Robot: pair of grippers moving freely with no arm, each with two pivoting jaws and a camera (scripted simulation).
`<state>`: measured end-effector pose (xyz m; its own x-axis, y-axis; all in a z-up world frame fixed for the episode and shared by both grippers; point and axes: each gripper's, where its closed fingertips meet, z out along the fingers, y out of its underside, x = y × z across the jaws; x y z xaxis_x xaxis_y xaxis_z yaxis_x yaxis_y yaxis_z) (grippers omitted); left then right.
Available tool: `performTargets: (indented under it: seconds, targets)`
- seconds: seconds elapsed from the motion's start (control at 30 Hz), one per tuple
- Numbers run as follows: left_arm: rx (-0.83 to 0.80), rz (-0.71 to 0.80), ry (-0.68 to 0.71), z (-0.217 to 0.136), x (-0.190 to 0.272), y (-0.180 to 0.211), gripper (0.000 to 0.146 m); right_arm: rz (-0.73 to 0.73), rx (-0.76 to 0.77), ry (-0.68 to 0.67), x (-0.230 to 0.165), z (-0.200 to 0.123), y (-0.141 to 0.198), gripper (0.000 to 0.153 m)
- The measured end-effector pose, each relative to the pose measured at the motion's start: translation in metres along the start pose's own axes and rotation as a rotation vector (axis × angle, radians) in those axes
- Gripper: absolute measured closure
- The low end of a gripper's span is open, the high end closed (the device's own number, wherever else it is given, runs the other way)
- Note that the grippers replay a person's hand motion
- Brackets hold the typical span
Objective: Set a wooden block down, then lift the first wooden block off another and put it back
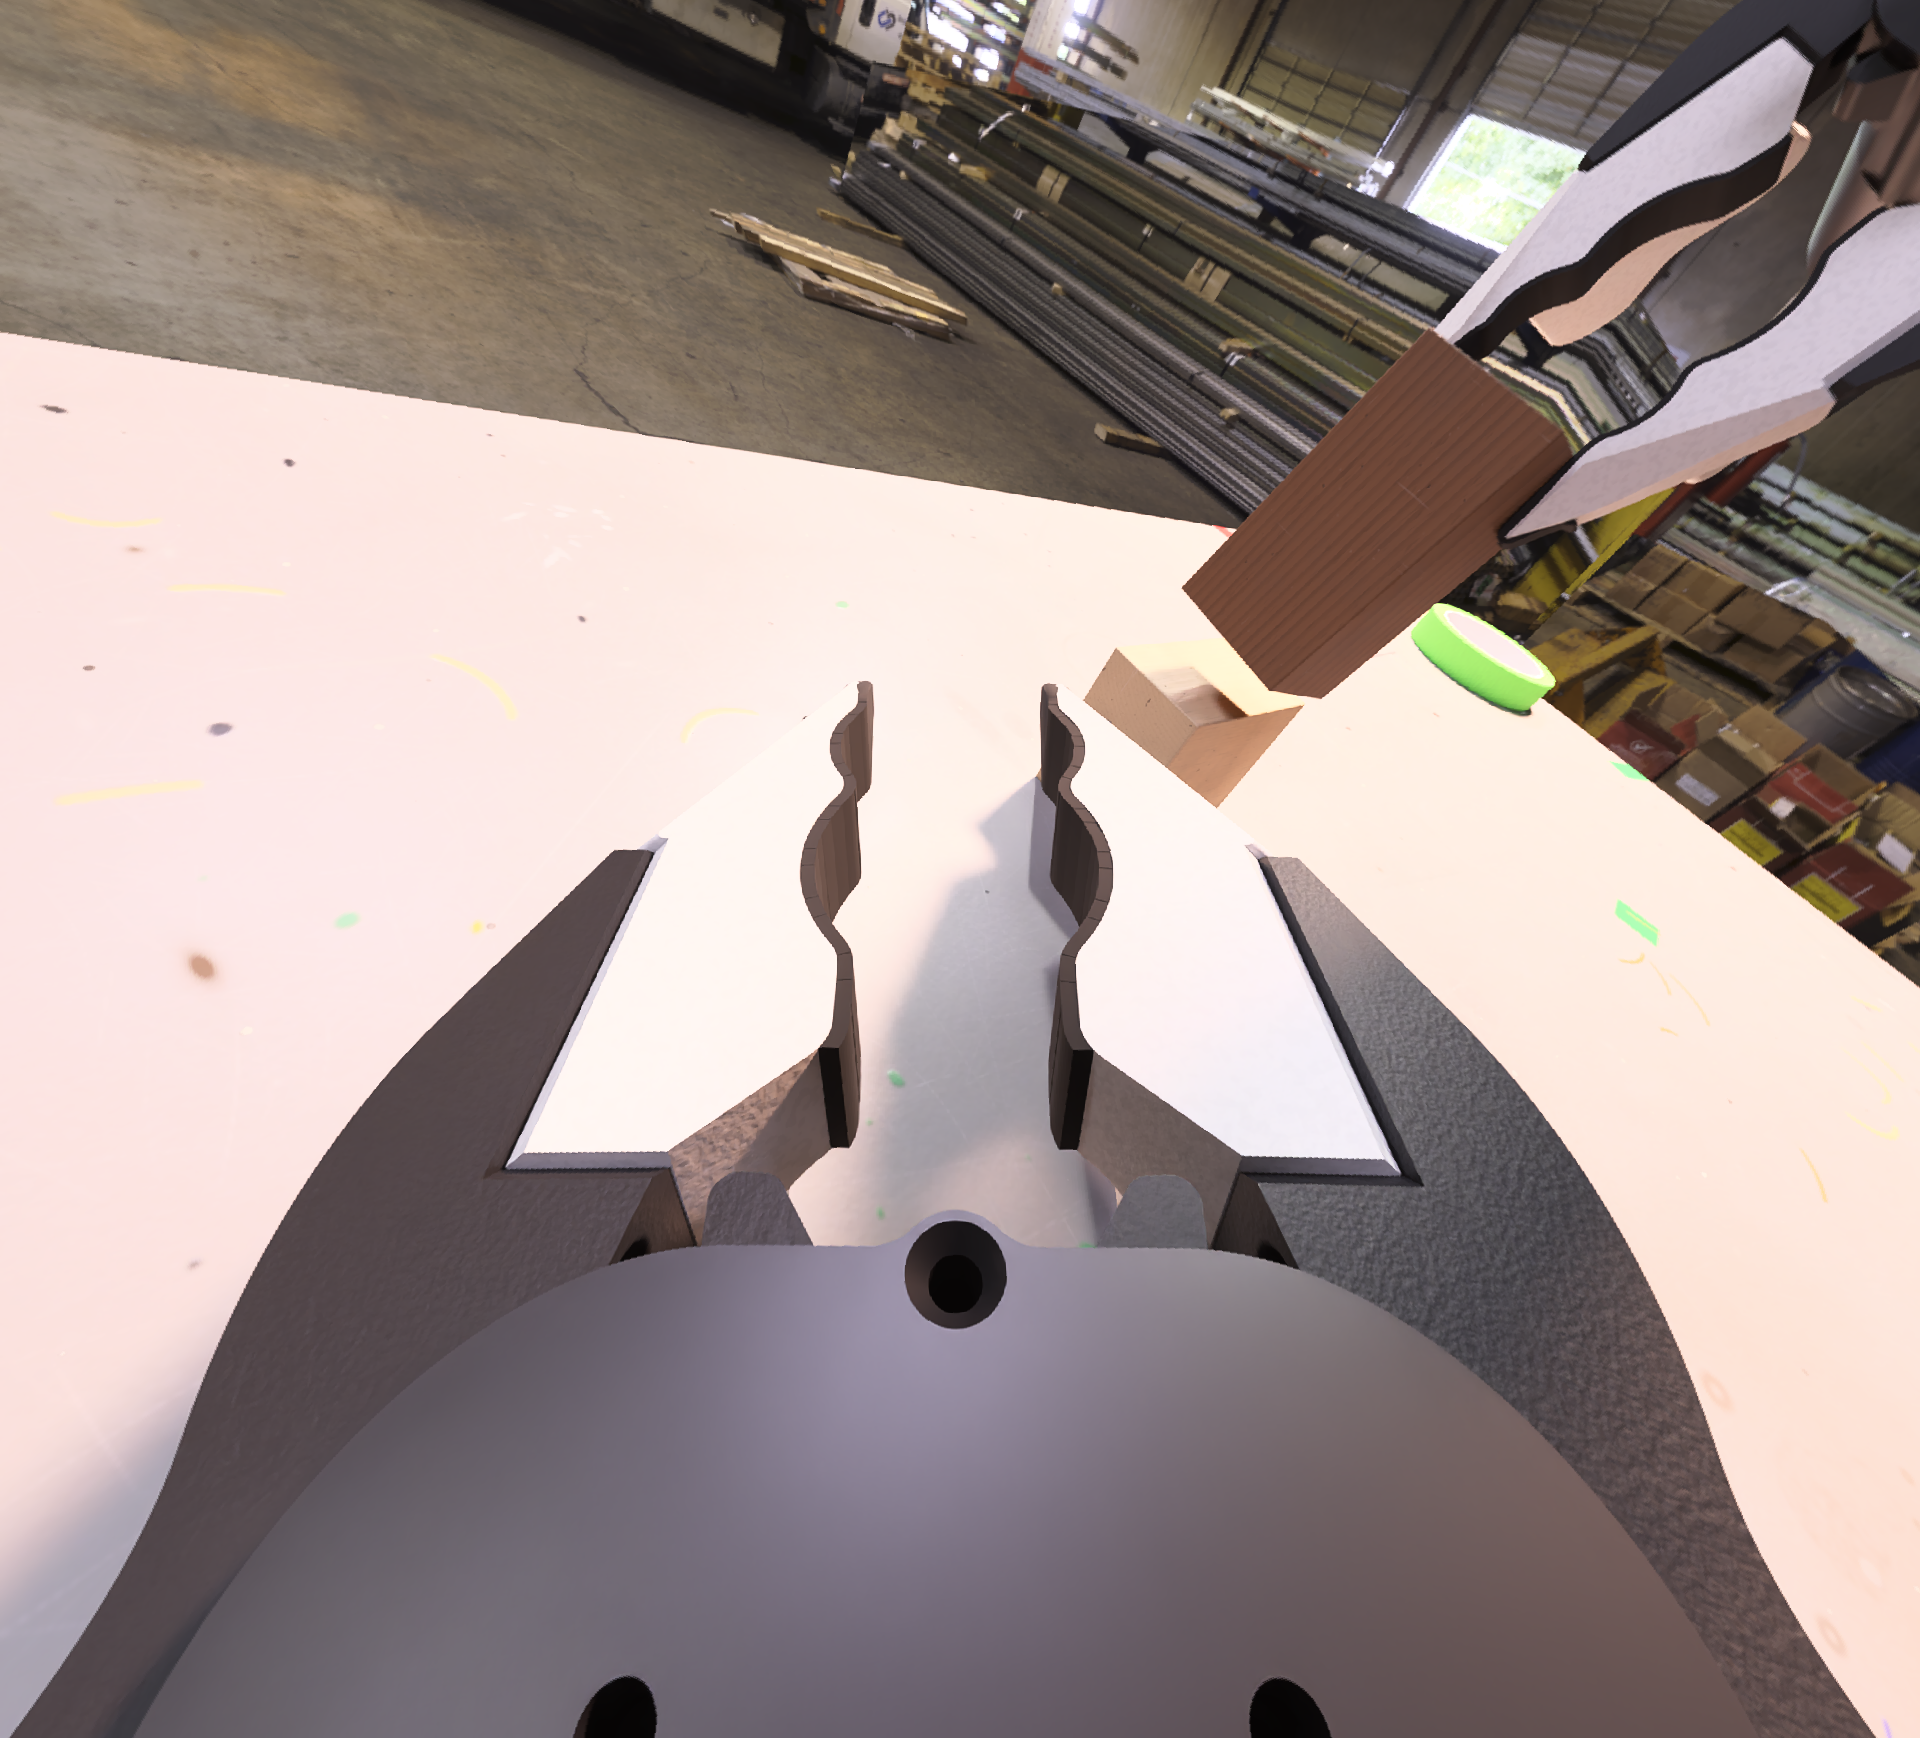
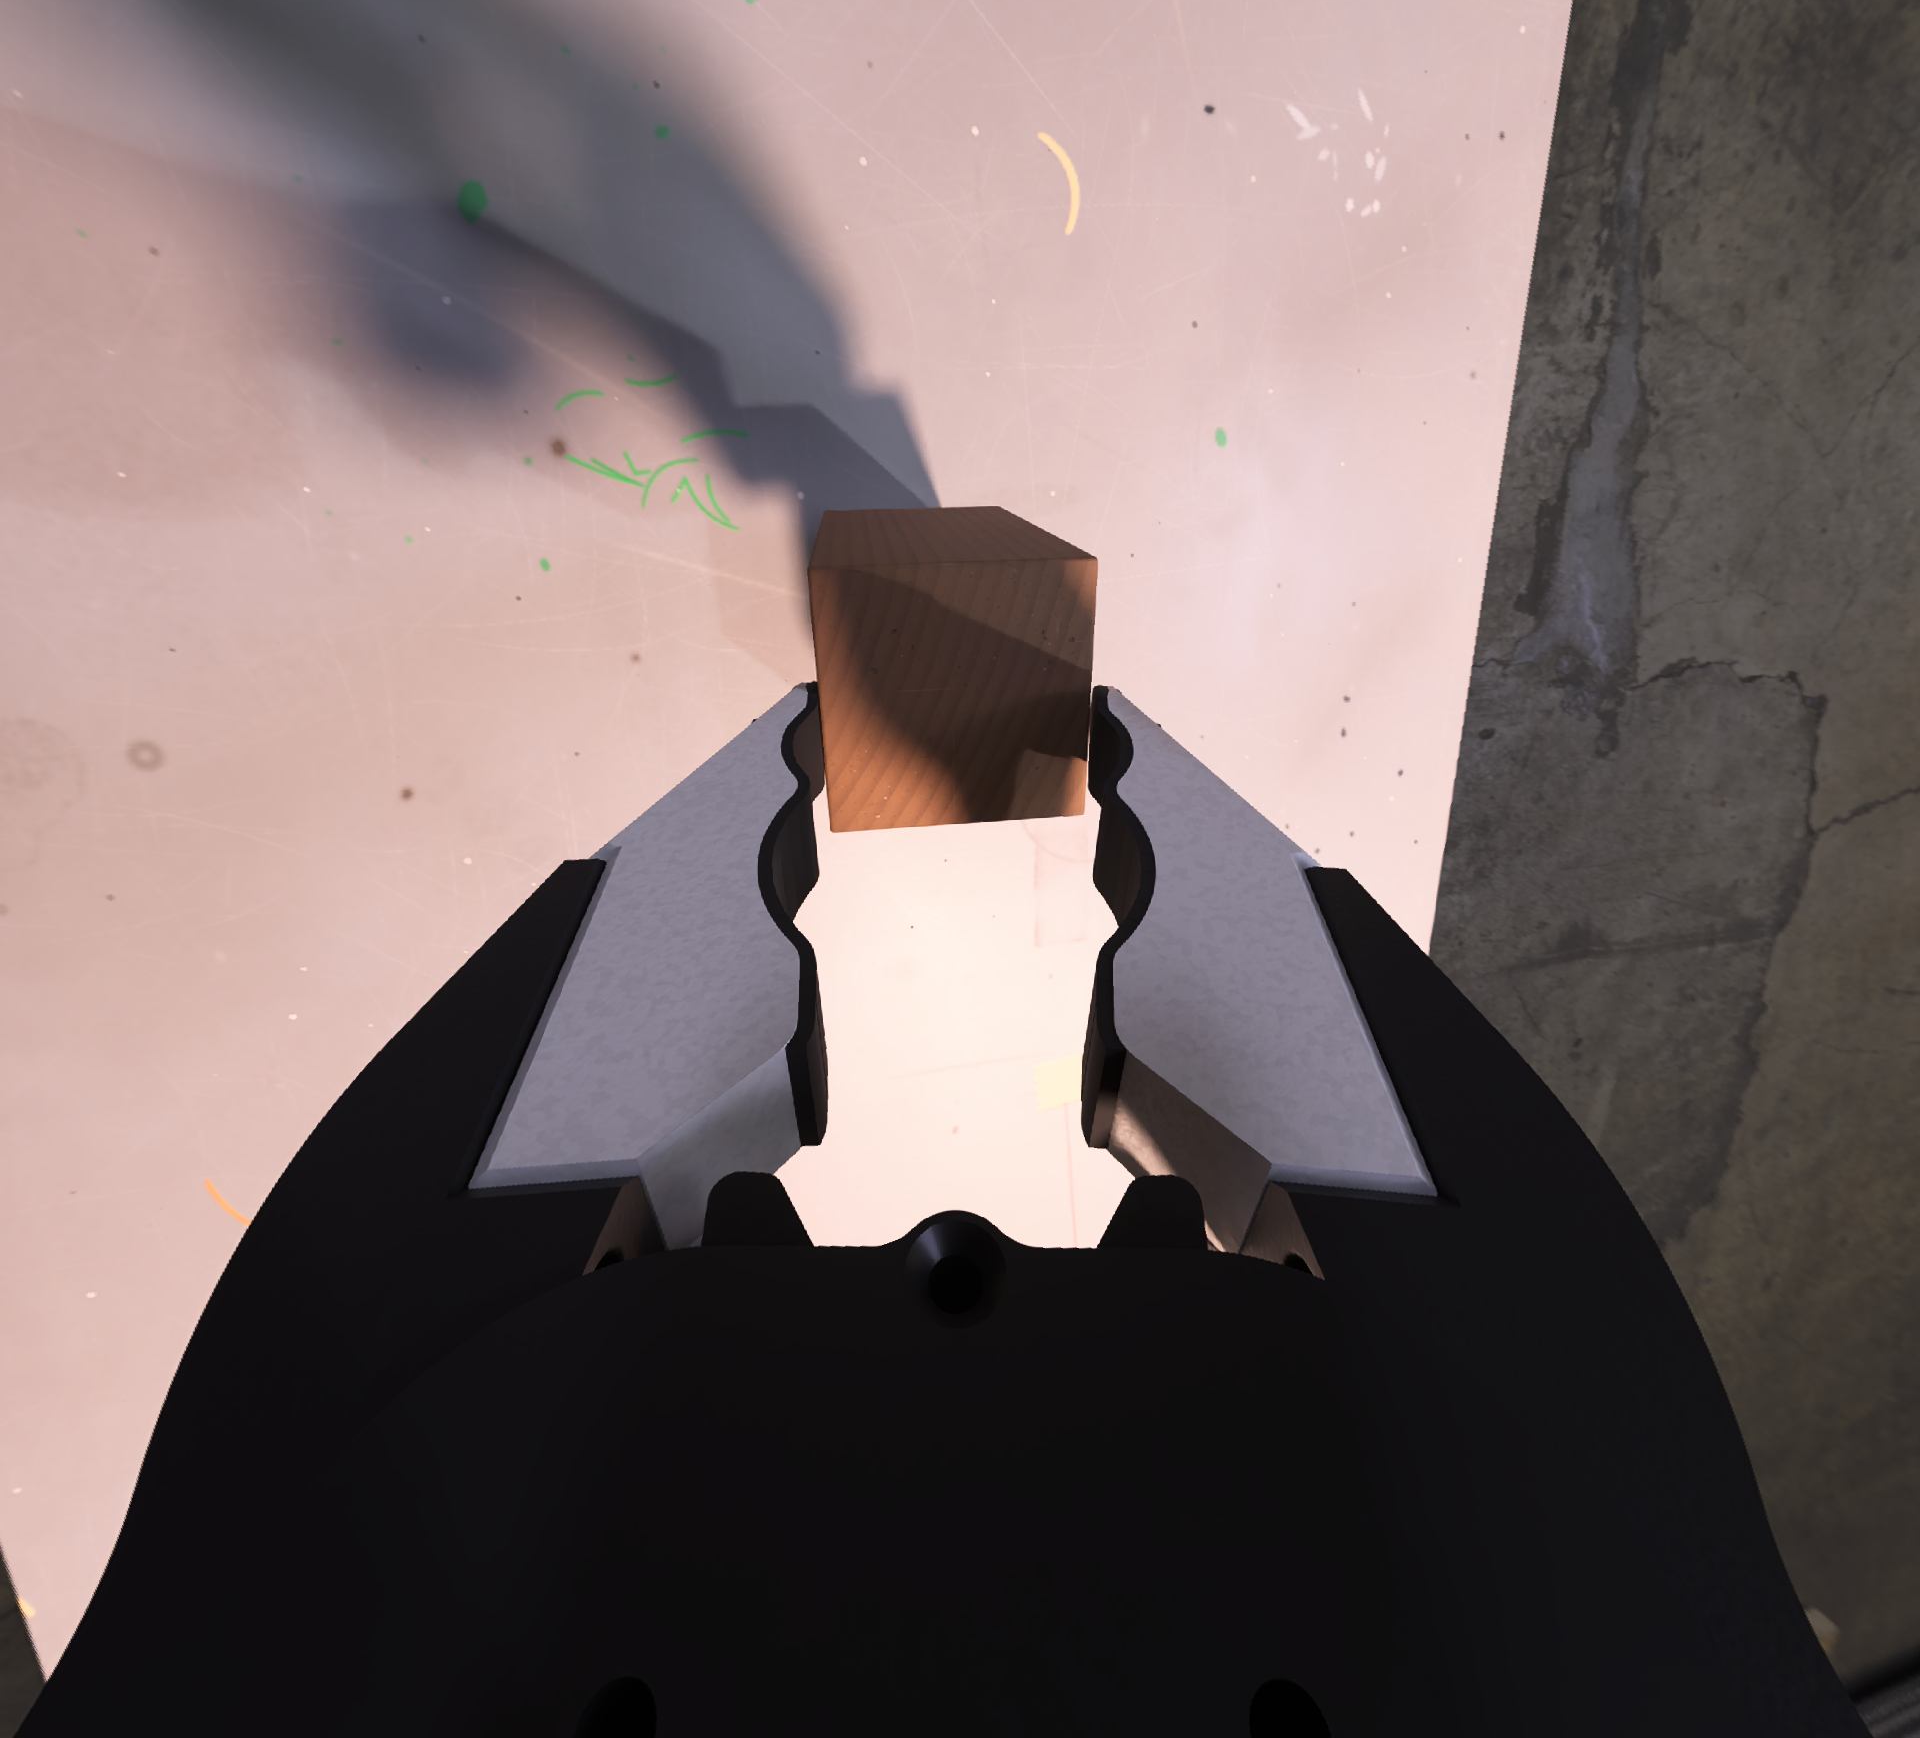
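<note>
Left gripper (image 1: 956, 712): fingers parted, nothing between them, low over the table (image 1: 312, 753).
Right gripper (image 1: 1496, 441): upper right, clamped on the dark brown wooden block (image 1: 1371, 525).
Dark brown wooden block: tilted, held over the light wooden block (image 1: 1184, 722); contact between them unclear.
Light wooden block: on the table, just beyond the left gripper's right fingertip.
Green tape roll (image 1: 1484, 655): near the table's far edge.

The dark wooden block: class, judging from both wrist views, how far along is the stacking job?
Done: nothing visibly finished. In hand: the right gripper is shut on the dark wooden block, held tilted in the air just above the pale wooden block on the table. The left gripper is open and empty. Left: setting it down, lifting it off, replacing it.
</note>
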<state>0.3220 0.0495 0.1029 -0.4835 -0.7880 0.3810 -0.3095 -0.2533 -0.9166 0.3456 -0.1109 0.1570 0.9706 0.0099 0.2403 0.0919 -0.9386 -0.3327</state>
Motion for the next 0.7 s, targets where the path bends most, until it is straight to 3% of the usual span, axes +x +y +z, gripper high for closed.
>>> performTargets:
  seconds: [0.7]
  targets:
    - [-0.062,0.011,0.044,0.008,0.006,0.012,0.113,-0.086,-0.039,-0.032,0.005,0.012,0.001,0.101]
